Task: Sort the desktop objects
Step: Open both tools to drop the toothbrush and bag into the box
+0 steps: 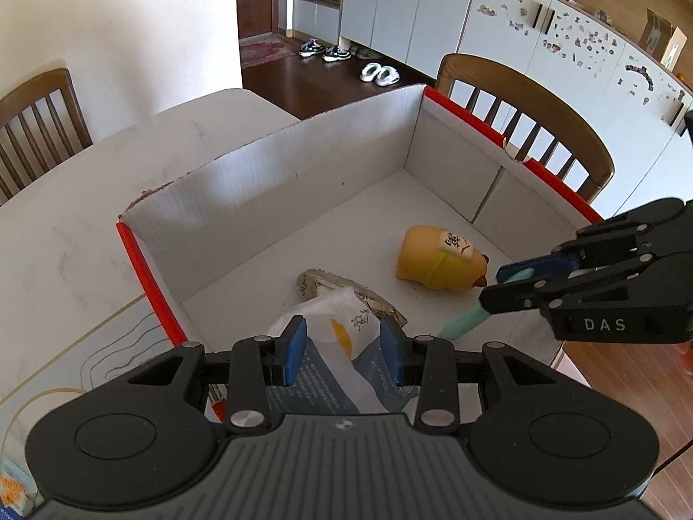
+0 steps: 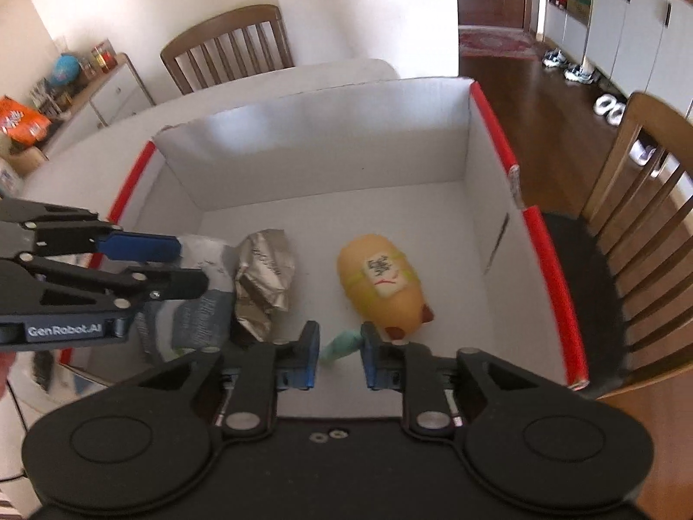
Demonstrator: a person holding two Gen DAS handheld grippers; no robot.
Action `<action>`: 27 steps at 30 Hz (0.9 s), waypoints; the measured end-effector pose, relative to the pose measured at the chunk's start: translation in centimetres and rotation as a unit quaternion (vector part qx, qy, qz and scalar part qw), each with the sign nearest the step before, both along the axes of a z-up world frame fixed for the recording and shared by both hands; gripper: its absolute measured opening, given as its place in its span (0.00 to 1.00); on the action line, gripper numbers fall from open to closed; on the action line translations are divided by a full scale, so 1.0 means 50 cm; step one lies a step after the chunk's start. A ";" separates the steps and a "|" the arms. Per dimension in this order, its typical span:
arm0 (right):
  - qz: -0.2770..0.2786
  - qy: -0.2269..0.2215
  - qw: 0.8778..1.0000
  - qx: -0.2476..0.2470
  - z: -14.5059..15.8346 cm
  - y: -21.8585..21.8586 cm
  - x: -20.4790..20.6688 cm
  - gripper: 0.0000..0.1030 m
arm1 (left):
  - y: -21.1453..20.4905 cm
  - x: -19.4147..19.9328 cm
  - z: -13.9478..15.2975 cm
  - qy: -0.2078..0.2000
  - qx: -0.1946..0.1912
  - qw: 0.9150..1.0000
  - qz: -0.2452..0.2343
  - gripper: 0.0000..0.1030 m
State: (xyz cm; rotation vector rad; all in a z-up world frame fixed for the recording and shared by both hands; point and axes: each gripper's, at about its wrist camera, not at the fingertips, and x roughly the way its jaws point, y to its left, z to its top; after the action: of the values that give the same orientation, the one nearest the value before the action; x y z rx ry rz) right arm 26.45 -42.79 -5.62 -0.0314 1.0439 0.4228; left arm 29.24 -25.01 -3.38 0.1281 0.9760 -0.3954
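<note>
2 wooden chairs [image 1: 524,121] [image 2: 229,47] stand at the white table [image 1: 65,225]. White cabinets [image 1: 433,8] line the far wall, with pairs of shoes [image 1: 329,50] on the dark floor [image 1: 312,82] before them.

This is a lived-in home, its dining area opening onto an entryway. Wooden slat-back chairs [image 1: 526,117] stand around a pale marble-look counter [image 1: 65,225], the floor [image 1: 303,78] is dark wood, and pairs of sneakers [image 1: 325,50] and white slippers [image 1: 380,73] sit by a small red rug [image 1: 262,50] near the doorway. Tall white cabinets [image 1: 411,8] line the wall (the lower doors are speckled with what look like stickers or magnets), and a low sideboard [image 2: 108,91] in the corner is crowded with a globe [image 2: 65,70], jars and an orange snack bag [image 2: 19,123].
</note>
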 end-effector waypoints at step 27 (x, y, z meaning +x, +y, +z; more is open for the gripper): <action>0.024 -0.077 0.997 -0.014 0.074 0.005 -0.058 0.41 | 0.015 -0.042 0.023 -0.001 -0.033 0.999 0.002 0.35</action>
State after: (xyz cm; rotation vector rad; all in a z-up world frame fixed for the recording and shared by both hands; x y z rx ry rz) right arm 23.54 -42.56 -1.91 -0.1125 0.8977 0.4420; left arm 27.15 -24.28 -2.21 0.0665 0.9598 -0.4225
